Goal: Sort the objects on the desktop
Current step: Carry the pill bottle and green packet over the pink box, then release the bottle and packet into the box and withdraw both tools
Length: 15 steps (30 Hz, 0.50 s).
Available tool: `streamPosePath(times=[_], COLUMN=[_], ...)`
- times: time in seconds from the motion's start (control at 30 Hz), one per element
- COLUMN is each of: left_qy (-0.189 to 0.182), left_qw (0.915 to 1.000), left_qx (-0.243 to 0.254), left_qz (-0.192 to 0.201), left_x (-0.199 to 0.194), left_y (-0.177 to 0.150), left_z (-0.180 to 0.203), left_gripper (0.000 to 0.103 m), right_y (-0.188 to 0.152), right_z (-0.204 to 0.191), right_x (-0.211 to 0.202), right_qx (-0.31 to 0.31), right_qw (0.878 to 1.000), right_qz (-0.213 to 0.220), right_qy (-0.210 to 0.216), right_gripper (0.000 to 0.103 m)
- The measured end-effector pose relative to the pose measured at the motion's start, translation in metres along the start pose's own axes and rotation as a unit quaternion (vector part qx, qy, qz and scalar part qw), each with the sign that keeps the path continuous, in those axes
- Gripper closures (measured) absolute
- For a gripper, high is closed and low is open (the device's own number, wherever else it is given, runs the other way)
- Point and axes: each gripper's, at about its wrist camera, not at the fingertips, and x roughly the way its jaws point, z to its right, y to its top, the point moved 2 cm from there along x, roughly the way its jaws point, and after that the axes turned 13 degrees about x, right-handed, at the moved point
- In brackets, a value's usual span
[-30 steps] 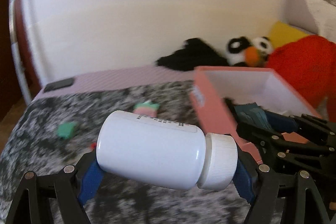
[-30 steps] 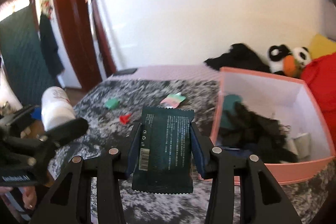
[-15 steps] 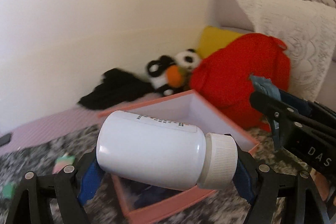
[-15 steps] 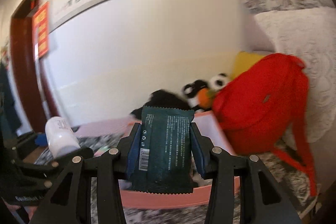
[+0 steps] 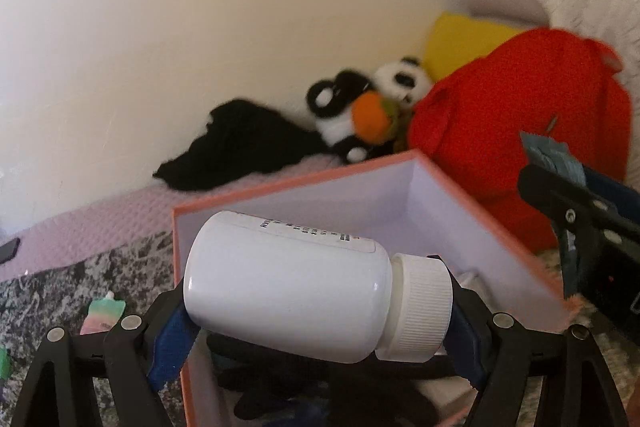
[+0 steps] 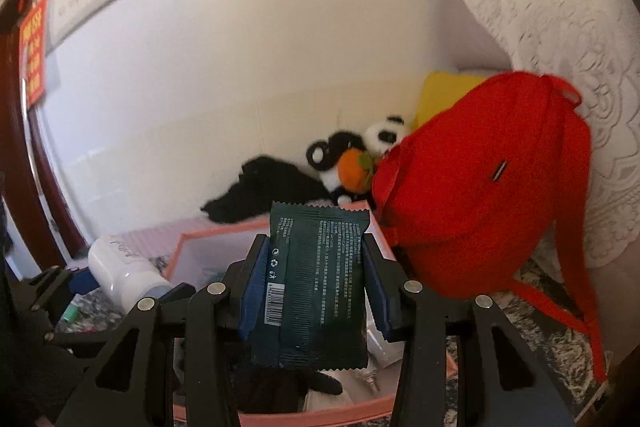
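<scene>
both views have swung off the open stretch of the surface and onto the pink box, which now sits right under the two tools. at the far left of the left wrist view a small pastel pouch (image 5: 101,317) lies on the mottled grey surface (image 5: 60,291). next to it the left hand-held gripper (image 5: 320,311) is clenched on a white bottle (image 5: 288,287), held sideways with its ribbed cap (image 5: 420,307) to the right, above the near part of the pink box (image 5: 460,195). dark cloth lies inside the box. in the right wrist view the right hand-held gripper (image 6: 314,291) grasps a dark green packet (image 6: 316,287) upright over the same box. behind it lie a black garment (image 6: 272,187), a panda toy (image 6: 360,155) and, furthest right, a red backpack (image 6: 480,211).
</scene>
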Motion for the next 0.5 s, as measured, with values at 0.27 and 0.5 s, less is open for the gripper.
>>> streamPosePath(times=[0.27, 0.5], left_qy=[0.001, 0.042], left_qw=[0.9991, 0.9987], left_qx=[-0.010, -0.001], left_qz=[-0.040, -0.027], left_x=[0.048, 0.050], left_y=[-0.021, -0.024], left_z=[-0.020, -0.025], left_gripper=[0.016, 0.007], right_y=[-0.021, -0.029], right_z=[-0.007, 0.001], right_x=[0.069, 0.088], right_qx=[-0.007, -0.004], right_qw=[0.998, 0.997], right_qz=[-0.054, -0.059], right_qy=[-0.022, -0.041], right_gripper=[0.054, 0.017])
